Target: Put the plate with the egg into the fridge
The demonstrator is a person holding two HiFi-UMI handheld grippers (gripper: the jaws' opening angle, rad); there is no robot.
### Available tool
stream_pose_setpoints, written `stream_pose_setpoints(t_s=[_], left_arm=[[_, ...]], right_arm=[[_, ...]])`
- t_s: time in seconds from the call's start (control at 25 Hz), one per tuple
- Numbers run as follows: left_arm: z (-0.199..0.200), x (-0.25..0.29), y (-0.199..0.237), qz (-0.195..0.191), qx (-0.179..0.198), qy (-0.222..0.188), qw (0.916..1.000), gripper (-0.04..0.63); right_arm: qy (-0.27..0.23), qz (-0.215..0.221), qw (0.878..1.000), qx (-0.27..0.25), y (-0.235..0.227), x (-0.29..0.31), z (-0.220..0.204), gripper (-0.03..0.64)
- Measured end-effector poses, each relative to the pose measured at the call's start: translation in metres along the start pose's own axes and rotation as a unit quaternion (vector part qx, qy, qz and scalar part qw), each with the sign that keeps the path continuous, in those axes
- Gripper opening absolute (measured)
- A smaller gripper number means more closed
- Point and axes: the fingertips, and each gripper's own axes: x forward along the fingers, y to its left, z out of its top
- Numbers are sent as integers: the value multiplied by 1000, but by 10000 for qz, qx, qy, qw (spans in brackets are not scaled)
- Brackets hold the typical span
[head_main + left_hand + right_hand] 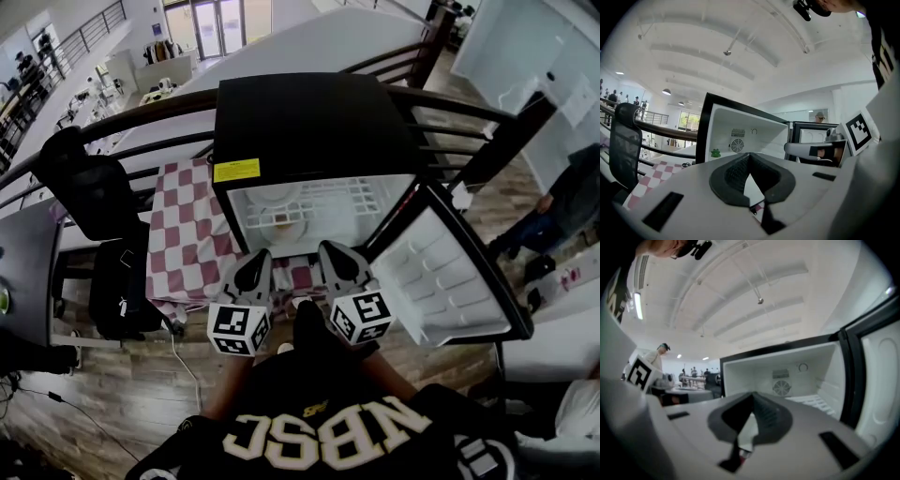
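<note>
Both tongs were pressed together with nothing between them. The left tongs [256,264] and the right tongs [334,259] sat side by side close to the person's chest, tips pointing at the open fridge [309,122]. The plate with the egg [286,223] lay ahead of both tips on the white wire shelf [356,202] inside, well apart from either pair. I judged the placing done, which would explain empty tongs kept clear of the shelf. The door [441,272] hung wide to the right of the right tongs, likely awaiting a push shut. A checked tabletop [183,234] lay left of the left tongs.
</note>
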Motion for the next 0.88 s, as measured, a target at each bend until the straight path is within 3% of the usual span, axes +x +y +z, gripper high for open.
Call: stream_pose_setpoints(t_s=[0.88], left_arm=[[-4,-5,6,49,-62,-36,10000,20]], right_arm=[[183,-139,9996,132,4,1,-14,21]])
